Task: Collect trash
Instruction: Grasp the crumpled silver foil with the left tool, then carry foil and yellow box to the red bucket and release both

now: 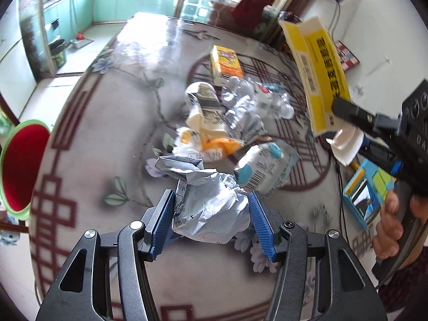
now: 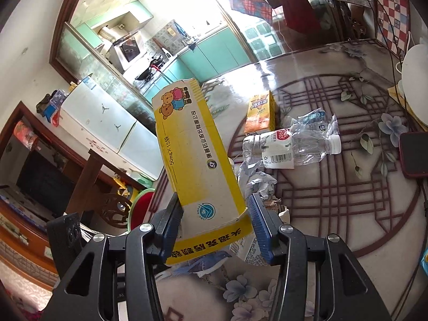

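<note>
I see crinkled paper (image 1: 211, 200) in my left tongs (image 1: 211, 222) — thin and rough. The yellow box (image 2: 198, 155) is smooth cardboard. The surface (image 1: 139, 53) shines like glass.

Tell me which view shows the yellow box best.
The right wrist view: the yellow box fills the centre, clamped in the right gripper, with its bear picture and print readable. The left wrist view shows only its barcode side at the right edge, held above the table.
</note>
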Motion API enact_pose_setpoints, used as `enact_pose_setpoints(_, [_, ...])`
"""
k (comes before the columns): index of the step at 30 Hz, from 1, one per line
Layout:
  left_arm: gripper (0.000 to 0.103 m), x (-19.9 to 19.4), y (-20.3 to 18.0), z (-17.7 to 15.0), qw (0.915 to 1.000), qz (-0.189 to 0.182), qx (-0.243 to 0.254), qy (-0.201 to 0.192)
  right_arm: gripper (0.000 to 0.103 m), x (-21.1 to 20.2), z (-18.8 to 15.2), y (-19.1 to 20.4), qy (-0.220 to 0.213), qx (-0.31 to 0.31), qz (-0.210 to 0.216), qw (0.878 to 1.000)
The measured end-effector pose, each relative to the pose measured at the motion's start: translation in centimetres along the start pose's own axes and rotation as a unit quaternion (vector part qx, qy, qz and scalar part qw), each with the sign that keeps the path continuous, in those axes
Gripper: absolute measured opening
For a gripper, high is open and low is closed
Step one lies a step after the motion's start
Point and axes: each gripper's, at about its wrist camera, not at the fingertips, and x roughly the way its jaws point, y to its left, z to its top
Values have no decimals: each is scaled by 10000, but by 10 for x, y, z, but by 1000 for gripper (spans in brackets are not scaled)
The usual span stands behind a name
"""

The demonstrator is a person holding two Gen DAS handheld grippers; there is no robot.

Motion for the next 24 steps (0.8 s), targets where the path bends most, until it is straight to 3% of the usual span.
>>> enact_pose_setpoints(24, [56,-12,44,14,9993,99,-316,-149,48,27,9,22,47,-131,-46,9999])
